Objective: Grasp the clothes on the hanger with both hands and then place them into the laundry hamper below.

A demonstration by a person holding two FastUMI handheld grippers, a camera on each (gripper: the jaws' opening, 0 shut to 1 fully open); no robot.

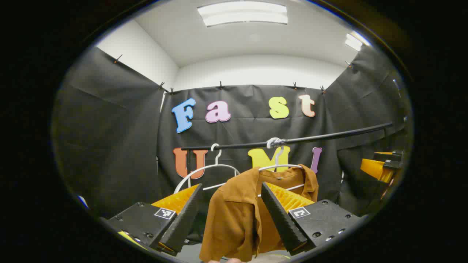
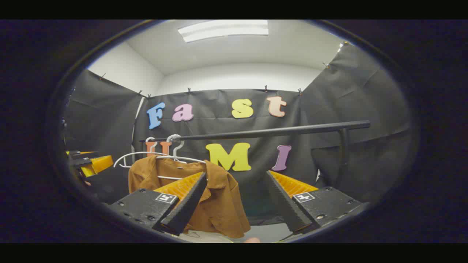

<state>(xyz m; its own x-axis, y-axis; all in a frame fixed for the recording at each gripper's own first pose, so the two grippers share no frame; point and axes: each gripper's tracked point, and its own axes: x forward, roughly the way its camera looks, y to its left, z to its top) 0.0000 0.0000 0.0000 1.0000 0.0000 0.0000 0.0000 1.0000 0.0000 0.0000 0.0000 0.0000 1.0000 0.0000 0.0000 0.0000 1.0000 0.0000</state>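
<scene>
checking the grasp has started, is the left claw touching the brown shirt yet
Cannot tell. In the left gripper view the open left claw frames the brown shirt, which overlaps its fingers, but neither contact nor a gap is plain.

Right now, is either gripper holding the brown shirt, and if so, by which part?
Nothing is held. The left gripper and right gripper are both open, short of the brown shirt, which hangs on its white hanger.
</scene>
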